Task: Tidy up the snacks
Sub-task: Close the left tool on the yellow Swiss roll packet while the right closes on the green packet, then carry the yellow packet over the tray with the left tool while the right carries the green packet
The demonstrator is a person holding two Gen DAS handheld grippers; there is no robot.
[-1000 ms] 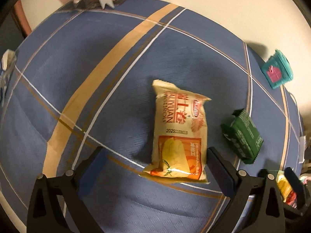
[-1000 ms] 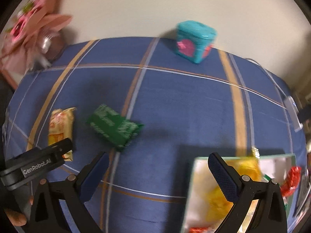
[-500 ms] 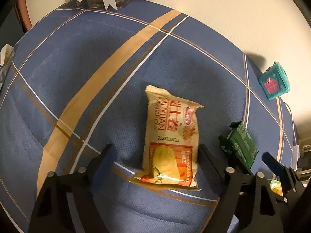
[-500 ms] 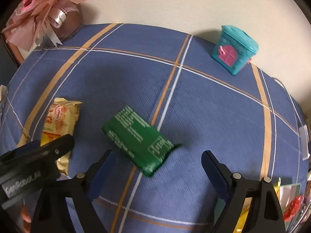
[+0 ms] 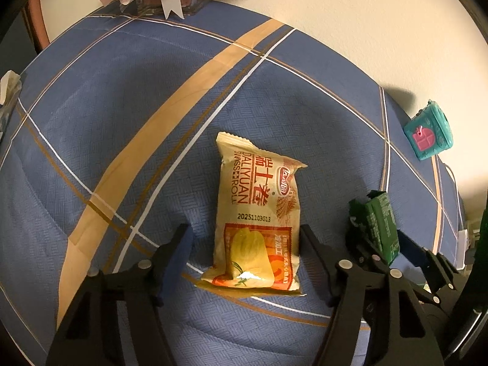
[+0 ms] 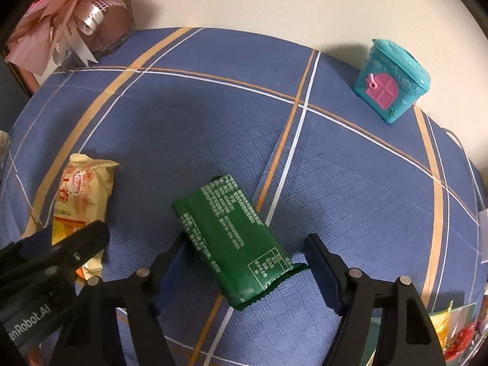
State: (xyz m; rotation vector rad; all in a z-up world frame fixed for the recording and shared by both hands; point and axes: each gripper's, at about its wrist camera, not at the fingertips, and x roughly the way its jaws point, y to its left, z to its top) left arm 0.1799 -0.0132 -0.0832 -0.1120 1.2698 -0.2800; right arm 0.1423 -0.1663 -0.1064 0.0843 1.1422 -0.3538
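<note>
Both grippers have narrowed since the earlier frames, and right view swung from the snack tray onto the green pack.

Left gripper (image 5: 244, 244): jaws closing around lower half of yellow roll pack (image 5: 257, 216), frame centre; right pad at its edge, left pad still clear. No firm grip visible.

Right gripper (image 6: 245, 262): jaws closing, green pack (image 6: 235, 241) lying diagonally between them, gaps both sides.

Tablecloth (image 6: 350, 167) under both. Teal box (image 6: 392, 84) upper right by the wall.

Tray (image 6: 457, 323) cut off lower right, contents unreadable. Ribbon bundle (image 6: 64, 24) upper left, partly cropped. Green pack's print too small to read.
</note>
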